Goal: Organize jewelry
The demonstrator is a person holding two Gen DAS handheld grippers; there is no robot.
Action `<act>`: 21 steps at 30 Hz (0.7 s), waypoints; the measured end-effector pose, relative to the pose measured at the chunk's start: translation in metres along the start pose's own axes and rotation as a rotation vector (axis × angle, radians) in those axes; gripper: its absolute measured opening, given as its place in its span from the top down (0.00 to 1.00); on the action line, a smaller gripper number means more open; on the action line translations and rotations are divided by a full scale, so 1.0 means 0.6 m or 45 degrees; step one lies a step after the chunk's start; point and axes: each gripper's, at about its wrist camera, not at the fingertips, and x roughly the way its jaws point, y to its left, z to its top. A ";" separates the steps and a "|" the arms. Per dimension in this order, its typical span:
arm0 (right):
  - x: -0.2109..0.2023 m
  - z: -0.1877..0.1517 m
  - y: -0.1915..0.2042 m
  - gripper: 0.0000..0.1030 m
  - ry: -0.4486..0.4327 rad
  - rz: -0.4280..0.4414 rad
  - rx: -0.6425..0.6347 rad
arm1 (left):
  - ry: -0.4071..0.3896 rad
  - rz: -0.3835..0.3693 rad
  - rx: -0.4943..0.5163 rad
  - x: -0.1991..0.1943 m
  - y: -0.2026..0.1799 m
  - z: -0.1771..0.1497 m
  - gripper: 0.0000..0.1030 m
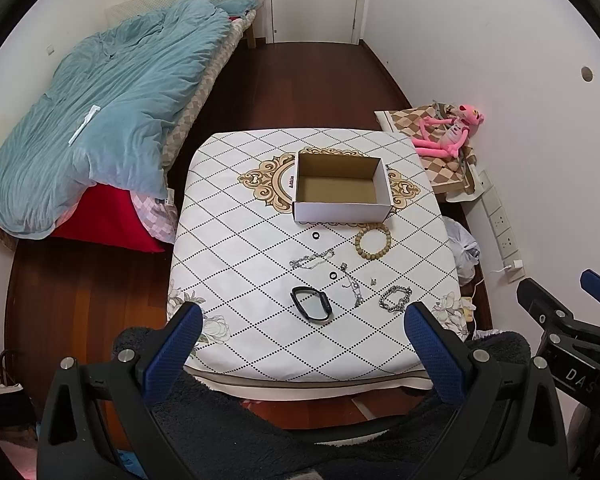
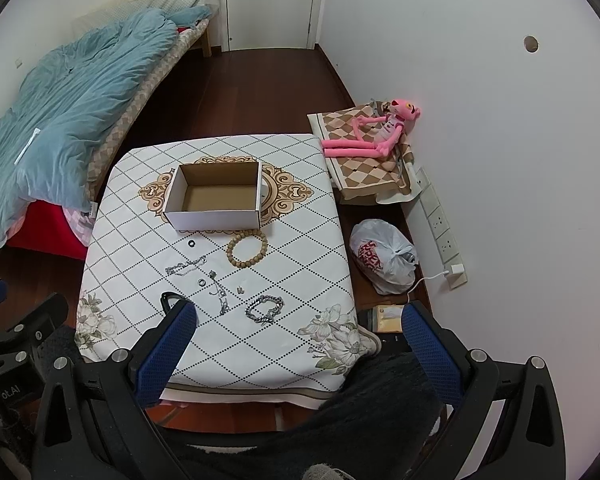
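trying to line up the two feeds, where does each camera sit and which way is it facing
Left wrist: on the left gripper, raised at the near edge of the table, looking forward and down over it toward the door; its two blue fingers show spread apart, the right gripper at the right edge.
Right wrist: on the right gripper, further right, same heading; its blue fingers show spread, the left gripper at the left edge.
Shared: cardboard box, bead bracelet, chain bracelet.
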 end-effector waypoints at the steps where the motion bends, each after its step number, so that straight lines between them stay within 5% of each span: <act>1: -0.001 0.001 0.001 0.00 0.000 0.000 -0.003 | -0.002 0.000 0.000 0.000 0.000 0.000 0.00; 12: 0.028 -0.003 -0.005 0.00 -0.008 -0.010 0.037 | -0.045 0.025 -0.020 0.027 0.001 0.008 0.00; 21: 0.241 -0.020 -0.043 0.00 0.232 0.047 0.195 | 0.027 0.191 -0.041 0.179 0.030 0.021 0.00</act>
